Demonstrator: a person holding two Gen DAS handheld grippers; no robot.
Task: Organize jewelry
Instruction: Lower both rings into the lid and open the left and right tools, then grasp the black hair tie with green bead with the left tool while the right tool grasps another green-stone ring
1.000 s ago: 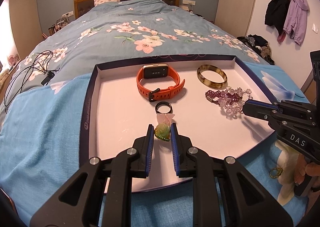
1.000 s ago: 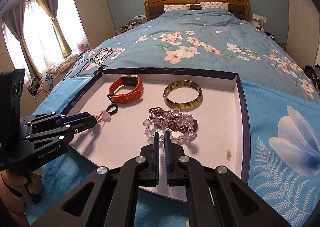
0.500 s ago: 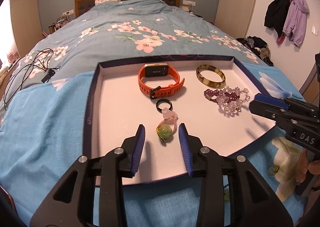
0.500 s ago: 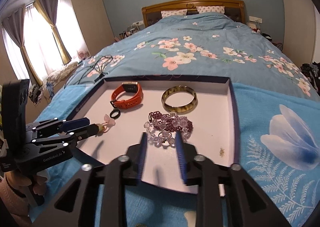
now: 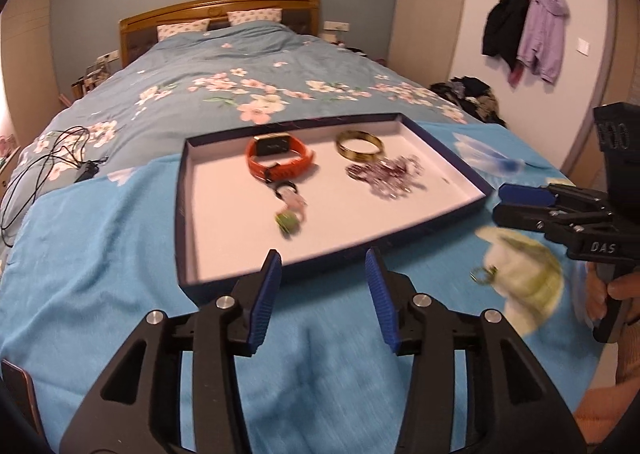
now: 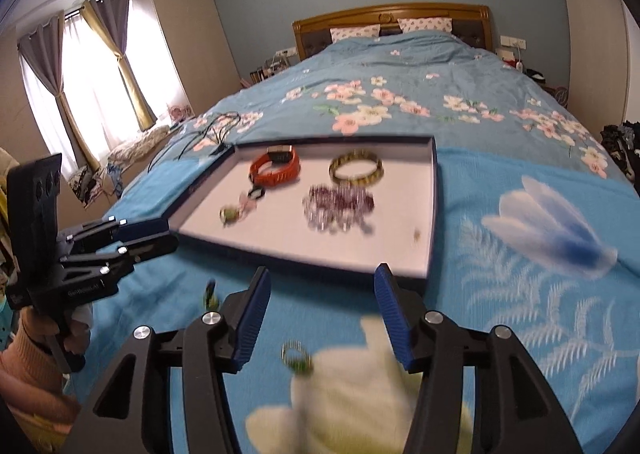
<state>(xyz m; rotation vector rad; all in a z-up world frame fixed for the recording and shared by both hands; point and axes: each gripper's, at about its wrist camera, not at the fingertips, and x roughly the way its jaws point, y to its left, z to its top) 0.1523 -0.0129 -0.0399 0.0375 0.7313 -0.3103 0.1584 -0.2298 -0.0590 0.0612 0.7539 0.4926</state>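
Now L gripper (image 5: 322,286) & R gripper (image 6: 322,310) both spread wide, empty, over blanket (image 5: 100,254); small ring (image 6: 296,356) betw. R fingers (image 6: 390,314); tray (image 5: 181,214) holds watch (image 5: 278,160), bangle (image 5: 360,145).

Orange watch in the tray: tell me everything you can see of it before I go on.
The orange watch lies in the far half of the tray, left of the amber bangle. Its strap, which looks like rubber, is buckled into a closed loop and rests on its edge, with a dark rectangular screen in a gold-toned case facing up and toward the cameras. A small black ring sits just in front of it; whether they touch is blurred. Neither gripper is near it.
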